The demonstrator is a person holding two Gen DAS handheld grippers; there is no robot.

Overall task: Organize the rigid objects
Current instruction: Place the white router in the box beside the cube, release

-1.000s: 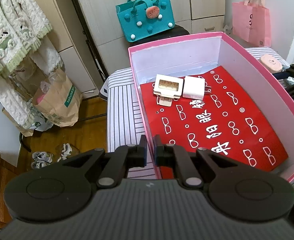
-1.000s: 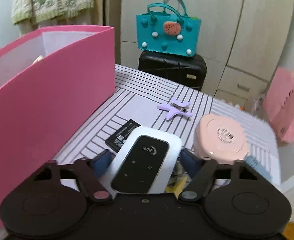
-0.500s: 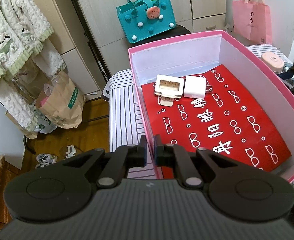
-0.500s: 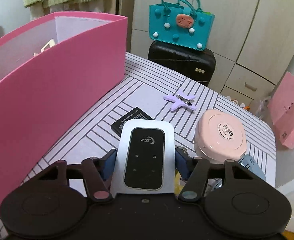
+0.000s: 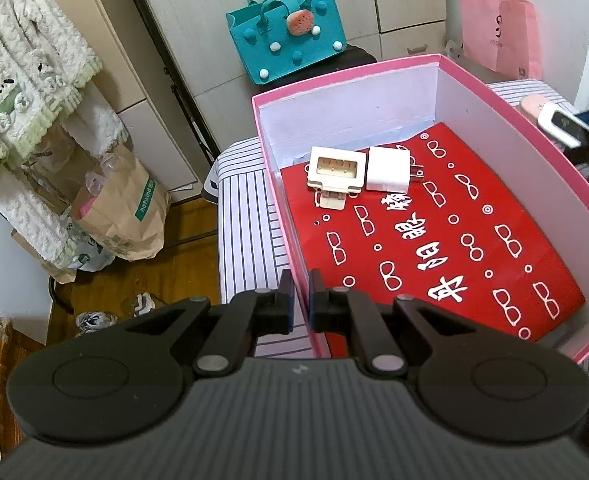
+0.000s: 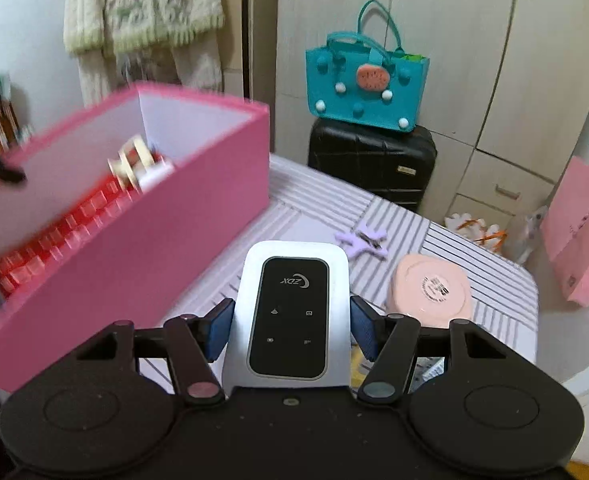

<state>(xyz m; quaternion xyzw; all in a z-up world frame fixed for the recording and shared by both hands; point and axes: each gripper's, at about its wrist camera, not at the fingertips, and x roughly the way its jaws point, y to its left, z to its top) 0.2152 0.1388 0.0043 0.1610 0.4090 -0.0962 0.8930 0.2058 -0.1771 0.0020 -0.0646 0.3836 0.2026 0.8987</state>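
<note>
A pink box (image 5: 346, 76) with a red printed liner (image 5: 434, 240) stands on the striped table. Inside, at its far end, lie a cream plug-like piece (image 5: 336, 170) and a white charger (image 5: 388, 170). My left gripper (image 5: 300, 300) is shut on the box's near left wall. My right gripper (image 6: 292, 320) is shut on a white pocket device with a black face (image 6: 294, 280), held in the air to the right of the box (image 6: 142, 264). That device (image 5: 562, 128) also shows at the right edge of the left wrist view, beyond the box's right wall.
On the striped cloth (image 6: 474, 248) to the right of the box lie a purple hair clip (image 6: 362, 240) and a round pink case (image 6: 430, 288). A teal bag (image 6: 366, 88) sits on a black suitcase (image 6: 370, 160) behind the table. A pink bag (image 6: 582, 240) hangs at right.
My right gripper has closed on the white device and lifted it off the table, so the inside of the box comes into its view. The left gripper has stayed on the box wall.
</note>
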